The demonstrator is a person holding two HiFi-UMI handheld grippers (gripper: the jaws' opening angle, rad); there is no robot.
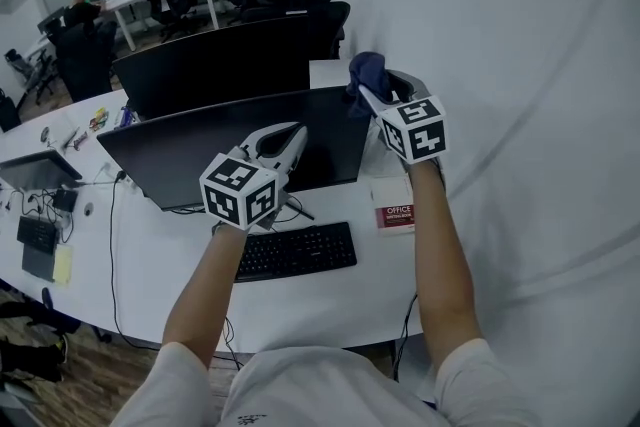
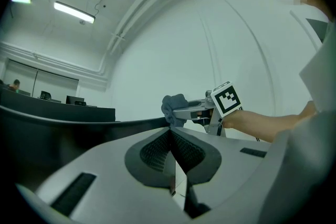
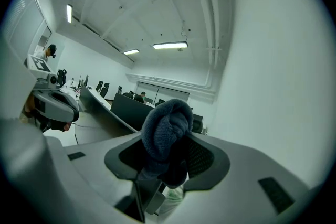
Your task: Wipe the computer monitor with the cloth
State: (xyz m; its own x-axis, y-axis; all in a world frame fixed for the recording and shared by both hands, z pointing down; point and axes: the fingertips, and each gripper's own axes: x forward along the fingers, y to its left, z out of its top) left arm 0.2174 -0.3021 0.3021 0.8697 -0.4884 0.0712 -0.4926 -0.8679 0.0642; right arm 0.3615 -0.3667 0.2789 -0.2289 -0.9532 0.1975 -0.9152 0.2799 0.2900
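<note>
Blue fuzzy cloth point(image 3: 164, 126) bunched in right tongs point(image 3: 168, 157).

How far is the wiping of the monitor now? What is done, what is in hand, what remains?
Done: the cloth is clamped in the right gripper. In hand: it sits at the upper right corner of the monitor; contact cannot be told. The left gripper is shut and empty, before the screen. Left: apparently the whole screen wipe.

Bunched blue cloth point(image 1: 368, 75) seemingly just above dark, upright monitor point(image 1: 170, 155)
</note>
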